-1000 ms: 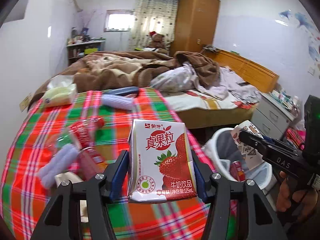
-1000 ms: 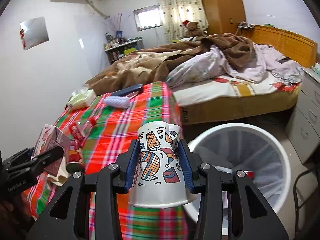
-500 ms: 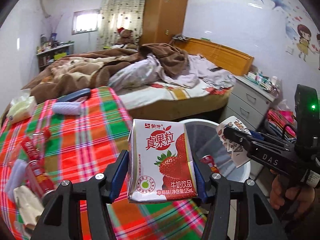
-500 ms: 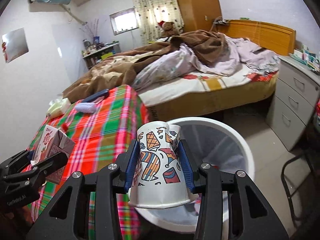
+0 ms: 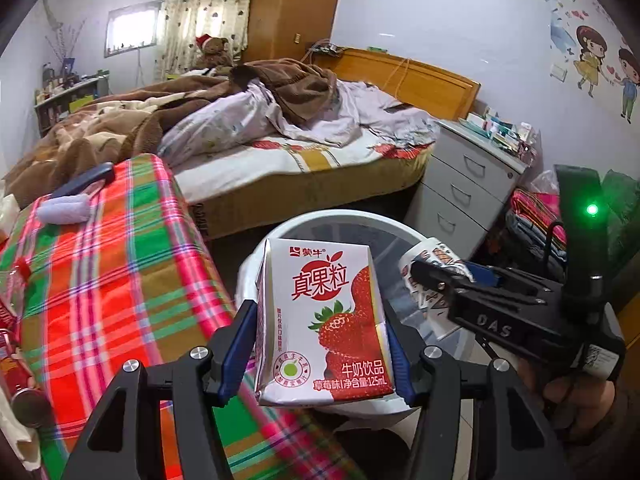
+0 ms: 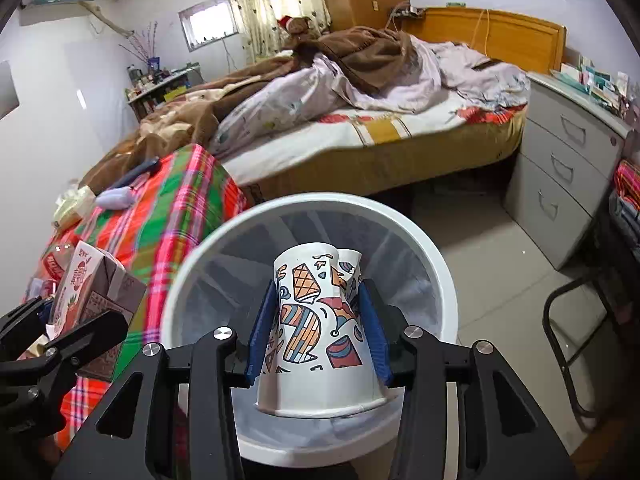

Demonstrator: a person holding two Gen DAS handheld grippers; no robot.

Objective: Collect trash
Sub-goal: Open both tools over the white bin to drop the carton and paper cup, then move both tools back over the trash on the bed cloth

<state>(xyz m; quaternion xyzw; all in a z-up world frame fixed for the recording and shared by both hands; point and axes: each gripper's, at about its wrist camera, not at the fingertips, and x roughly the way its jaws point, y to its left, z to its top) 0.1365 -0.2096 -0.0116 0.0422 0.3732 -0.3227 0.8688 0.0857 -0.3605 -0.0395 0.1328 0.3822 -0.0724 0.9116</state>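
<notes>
Your right gripper [image 6: 318, 334] has the cup [image 6: 316, 332] clamped right over the bin [image 6: 436, 264], jaws just easing apart, so let it drop. Left gripper [image 5: 320, 344] grips the carton [image 5: 320, 320] at the bin's near rim; move it over the middle first.

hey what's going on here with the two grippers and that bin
A person is clearing trash from a bedroom. The left hand-held gripper grips a strawberry milk carton near the white bin's rim. The right hand-held gripper holds a patterned paper cup over the bin's opening. More litter lies on the plaid table.
</notes>
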